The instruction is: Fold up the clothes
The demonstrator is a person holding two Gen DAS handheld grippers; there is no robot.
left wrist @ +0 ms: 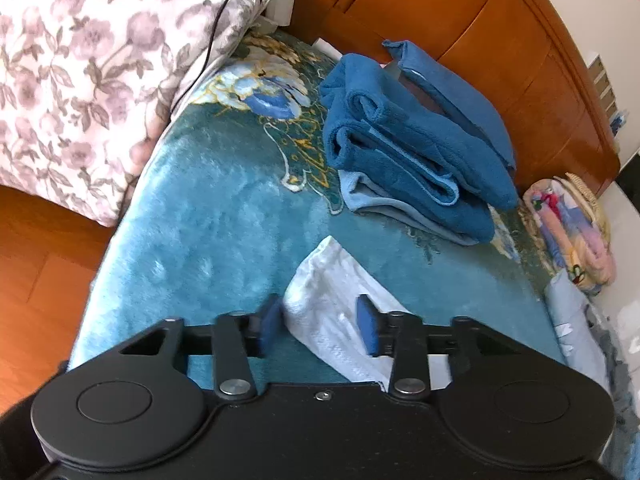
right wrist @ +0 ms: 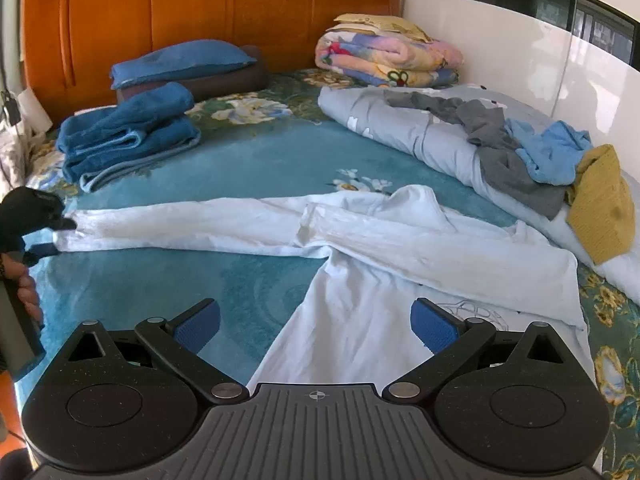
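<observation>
Partly, left hand-held gripper [left wrist: 320, 318] and right hand-held gripper [right wrist: 316, 320], both open, hide white garment [right wrist: 380, 236].

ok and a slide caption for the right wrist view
Open right gripper above a white long-sleeved shirt spread on a teal floral blanket, folded blue towels near the headboard.

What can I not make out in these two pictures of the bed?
White garment: near hem hidden by the right gripper, right wrist view.
Print on it: partly behind a finger, too faint.
Grey garment: crumpled, partly under light blue cloth.
Person's hand: cut by left edge, same view.
</observation>
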